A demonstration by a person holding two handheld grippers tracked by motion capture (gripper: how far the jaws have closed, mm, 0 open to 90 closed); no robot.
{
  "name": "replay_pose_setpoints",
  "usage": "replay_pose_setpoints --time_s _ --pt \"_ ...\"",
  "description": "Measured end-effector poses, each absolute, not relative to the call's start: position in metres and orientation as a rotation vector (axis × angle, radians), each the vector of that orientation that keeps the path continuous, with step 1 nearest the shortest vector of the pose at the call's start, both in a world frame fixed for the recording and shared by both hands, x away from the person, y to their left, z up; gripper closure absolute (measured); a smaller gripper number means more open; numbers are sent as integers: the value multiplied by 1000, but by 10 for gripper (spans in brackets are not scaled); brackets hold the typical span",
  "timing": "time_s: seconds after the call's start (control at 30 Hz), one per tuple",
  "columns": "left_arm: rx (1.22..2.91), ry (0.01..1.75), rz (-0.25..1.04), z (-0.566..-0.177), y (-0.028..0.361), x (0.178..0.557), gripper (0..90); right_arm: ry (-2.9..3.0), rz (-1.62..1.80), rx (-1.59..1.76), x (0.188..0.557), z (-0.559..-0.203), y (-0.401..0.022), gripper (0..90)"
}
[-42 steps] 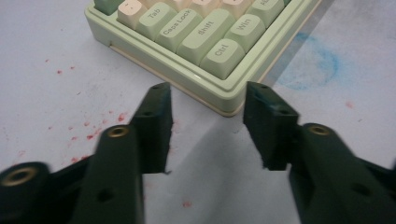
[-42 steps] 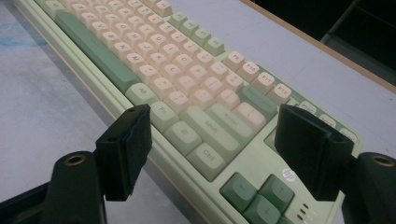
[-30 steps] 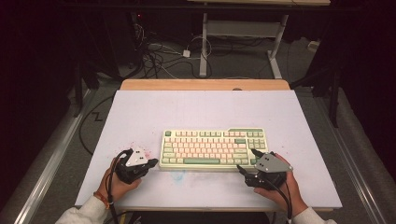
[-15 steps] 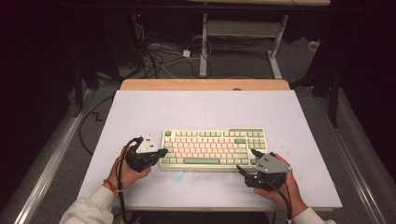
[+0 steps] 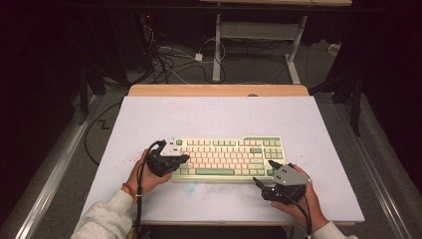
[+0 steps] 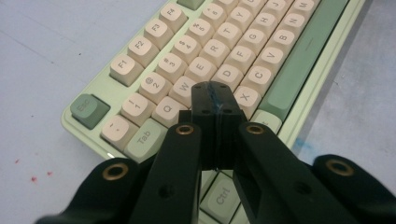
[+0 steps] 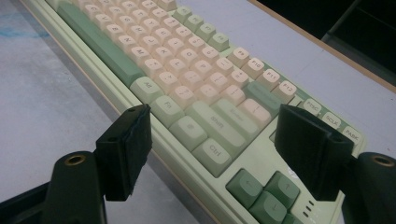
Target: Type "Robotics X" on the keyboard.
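Observation:
A pale green keyboard [image 5: 229, 157] with cream and green keys lies on the white table top [image 5: 219, 117], near the front. My left gripper [image 5: 183, 159] is shut with nothing between its jaws. Its tips reach over the keyboard's left end. In the left gripper view the closed tips [image 6: 215, 92] sit over the keys just left of D [image 6: 227, 73]; I cannot tell whether they touch. My right gripper [image 5: 264, 172] stands open at the keyboard's front right corner. In the right gripper view its pads [image 7: 128, 149] straddle the corner of the keyboard [image 7: 187, 70] without touching it.
A wooden strip [image 5: 219, 90] borders the table's far edge. Beyond it are cables [image 5: 169, 59] on the floor and a white desk frame [image 5: 259, 35]. A blue smear [image 5: 191, 188] and red specks [image 5: 132, 159] mark the table surface.
My left hand has moved right and slightly up, from the bare table beside the keyboard to over its left end. The right hand has stayed where it was.

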State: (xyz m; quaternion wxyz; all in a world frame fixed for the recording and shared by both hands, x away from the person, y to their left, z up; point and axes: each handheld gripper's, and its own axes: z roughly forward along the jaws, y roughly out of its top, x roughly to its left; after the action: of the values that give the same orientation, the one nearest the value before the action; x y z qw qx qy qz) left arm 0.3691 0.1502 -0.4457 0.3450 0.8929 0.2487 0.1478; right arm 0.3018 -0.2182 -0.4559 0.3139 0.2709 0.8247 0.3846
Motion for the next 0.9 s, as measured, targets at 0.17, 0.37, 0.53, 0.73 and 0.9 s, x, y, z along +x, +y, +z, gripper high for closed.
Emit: replay_pose_setpoints --time_s 0.17,0.37,0.53,0.73,0.9 --pt "2335 638 376 -447 144 374 879 2178 1006 709 301 -457 -218 276" --pt "2343 633 374 -448 137 380 879 2184 1002 706 301 -458 -217 276" --pt "2356 622 366 -449 130 383 879 2187 998 704 301 -459 -218 276" --pt "2370 615 368 -452 124 387 879 2190 996 704 301 -459 -218 277" --pt "2400 614 367 -455 121 387 878 2192 993 700 301 -459 -219 278"
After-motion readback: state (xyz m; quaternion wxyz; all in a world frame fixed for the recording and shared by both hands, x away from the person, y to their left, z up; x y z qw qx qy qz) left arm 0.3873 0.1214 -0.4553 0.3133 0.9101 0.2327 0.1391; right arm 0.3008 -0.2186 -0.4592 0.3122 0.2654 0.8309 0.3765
